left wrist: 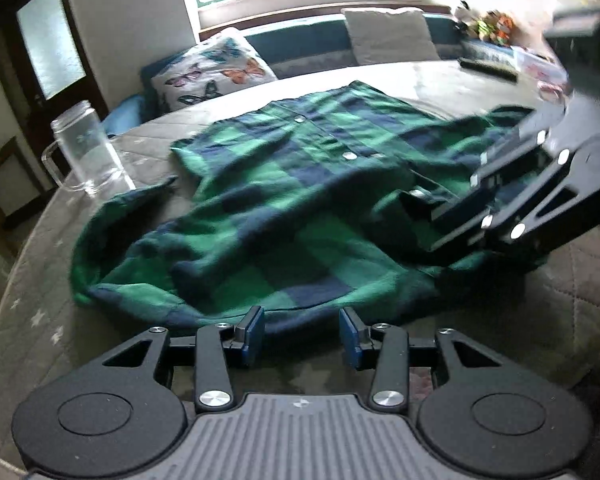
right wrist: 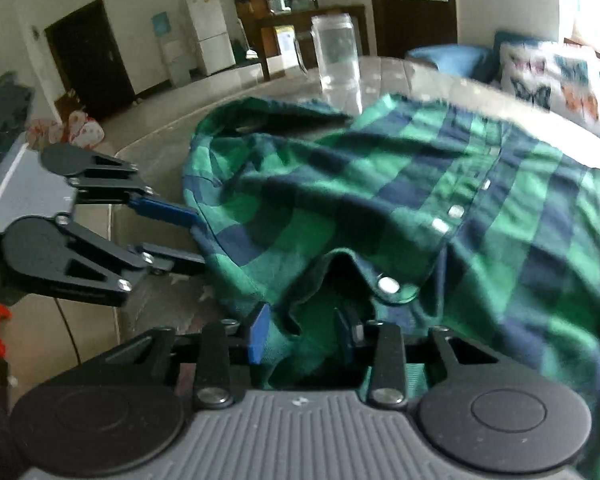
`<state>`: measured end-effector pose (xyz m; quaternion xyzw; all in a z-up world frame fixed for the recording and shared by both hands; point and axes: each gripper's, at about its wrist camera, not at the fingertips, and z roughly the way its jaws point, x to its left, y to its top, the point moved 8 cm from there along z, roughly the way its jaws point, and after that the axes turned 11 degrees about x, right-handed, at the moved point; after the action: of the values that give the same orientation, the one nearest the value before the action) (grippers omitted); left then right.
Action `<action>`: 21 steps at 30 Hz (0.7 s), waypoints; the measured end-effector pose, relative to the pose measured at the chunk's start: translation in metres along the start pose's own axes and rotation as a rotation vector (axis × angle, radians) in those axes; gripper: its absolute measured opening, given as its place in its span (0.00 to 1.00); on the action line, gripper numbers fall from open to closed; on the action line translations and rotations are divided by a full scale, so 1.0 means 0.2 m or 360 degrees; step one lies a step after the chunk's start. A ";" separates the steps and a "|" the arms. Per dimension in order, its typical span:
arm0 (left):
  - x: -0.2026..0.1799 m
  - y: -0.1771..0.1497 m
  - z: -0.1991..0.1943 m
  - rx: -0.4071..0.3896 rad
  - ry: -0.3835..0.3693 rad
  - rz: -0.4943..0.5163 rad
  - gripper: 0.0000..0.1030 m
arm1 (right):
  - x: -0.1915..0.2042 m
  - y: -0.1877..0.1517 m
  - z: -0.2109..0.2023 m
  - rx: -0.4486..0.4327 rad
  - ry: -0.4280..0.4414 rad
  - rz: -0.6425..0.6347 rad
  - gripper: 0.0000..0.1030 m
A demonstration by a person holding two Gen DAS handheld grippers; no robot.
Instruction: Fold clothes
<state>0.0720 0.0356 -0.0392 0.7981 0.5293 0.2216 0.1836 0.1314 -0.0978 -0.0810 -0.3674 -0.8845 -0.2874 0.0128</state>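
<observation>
Shirt (left wrist: 284, 208) first: from my left wrist view the green and navy checked garment is lying spread and rumpled across the grey quilted surface (left wrist: 52, 280), buttons facing up. My left tool (left wrist: 302, 334) is sitting at the near hem with its blue pads parted; the cloth edge is lying just ahead of them, and nothing is being pinched. A clear glass mug (left wrist: 86, 148) is standing at the shirt's left, near a sleeve. On the right, my right tool (left wrist: 452, 212) is reaching in over the fabric (too blurred there to judge its grip). A butterfly cushion (left wrist: 212, 70) is resting behind the surface.

From the right wrist view, the right tool (right wrist: 304, 334) is sitting partly open with a fold of shirt (right wrist: 380, 200) bunching up between its pads; I cannot tell whether they are actually pressing it. My left tool (right wrist: 198, 236) is showing at the left, fingers apart at the cloth's edge. The mug (right wrist: 338, 64) is standing beyond the shirt.
</observation>
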 end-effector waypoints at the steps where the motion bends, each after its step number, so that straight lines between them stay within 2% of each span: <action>1: 0.02 0.01 -0.02 -0.0019 0.0004 -0.0017 0.43 | 0.00 0.00 0.02 0.0005 0.0021 0.0023 0.27; 2: 0.03 0.01 -0.03 -0.0041 0.0004 -0.0031 0.43 | 0.00 -0.01 0.03 0.0007 0.0016 0.0025 0.25; 5: 0.06 0.06 -0.07 -0.0099 0.0013 -0.0055 0.43 | 0.01 -0.02 0.05 0.0002 0.0010 0.0029 0.06; 7: 0.06 0.09 -0.09 -0.0141 0.0018 -0.0057 0.43 | 0.03 -0.03 0.02 -0.0035 0.0025 0.0040 0.02; 9: 0.06 0.15 -0.11 -0.0182 0.0011 -0.0047 0.43 | 0.08 -0.03 -0.05 -0.0076 0.0111 0.0046 0.01; 12: 0.03 0.24 -0.11 -0.0234 -0.0015 -0.0020 0.43 | 0.19 -0.05 -0.13 -0.0125 0.0163 -0.0034 0.01; 14: -0.01 0.30 -0.07 -0.0250 -0.0035 0.0010 0.43 | 0.23 -0.08 -0.13 -0.0108 0.0176 -0.0085 0.01; 19: -0.13 0.43 0.09 -0.0213 -0.0153 0.0053 0.43 | 0.22 -0.14 -0.06 -0.0025 0.0162 -0.0086 0.04; 21: -0.18 0.45 0.17 -0.0178 -0.0194 0.0076 0.38 | 0.22 -0.16 -0.08 -0.0014 0.0175 -0.0083 0.06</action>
<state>0.1479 -0.0332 -0.0253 0.8110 0.4849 0.2062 0.2543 0.0757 -0.0966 -0.0728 -0.3279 -0.8904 -0.3114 0.0523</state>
